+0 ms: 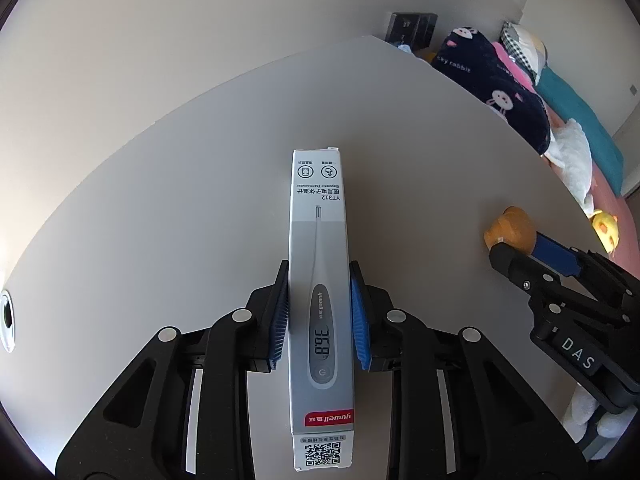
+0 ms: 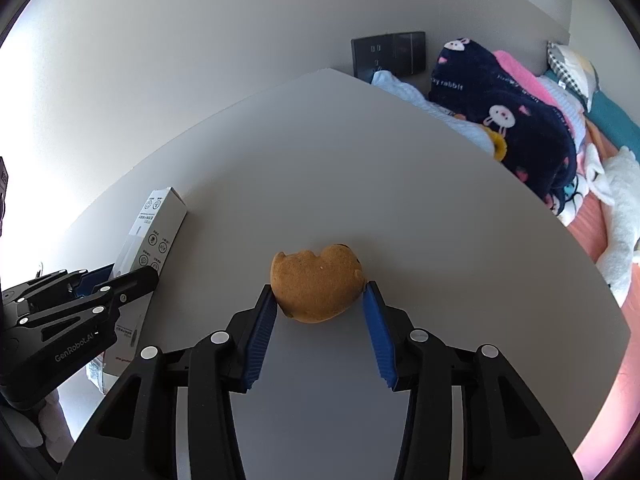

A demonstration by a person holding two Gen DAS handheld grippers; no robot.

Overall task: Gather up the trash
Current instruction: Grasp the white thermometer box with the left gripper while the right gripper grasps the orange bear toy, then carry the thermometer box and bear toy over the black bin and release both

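1. The left claw (image 1: 320,316) is clamping a long white thermometer box (image 1: 320,280) by its two long sides, both blue pads (image 1: 280,320) pressing flat against the cardboard.
2. The box is pointing away from the claw over the pale table (image 1: 180,200), its printed face turned up, showing a drawn thermometer and a red brand strip at the near end.
3. The right claw (image 2: 320,292) is gripping a small brown bun-like lump (image 2: 316,286), its blue pad tips (image 2: 372,300) touching the lump on both sides.
4. The lump is sitting on the table (image 2: 360,200), well apart from the box (image 2: 152,240), which is showing at the left edge of the right wrist view with the left claw (image 2: 108,280) around it.
5. In the left wrist view the right claw (image 1: 516,256) is appearing at the right edge, the lump (image 1: 510,232) at its tip.
6. Beyond the table's far edge, a dark blue rabbit-print blanket (image 2: 500,112), pink and teal bedding (image 1: 580,120) and a white plush toy (image 2: 624,208) are lying on a bed.
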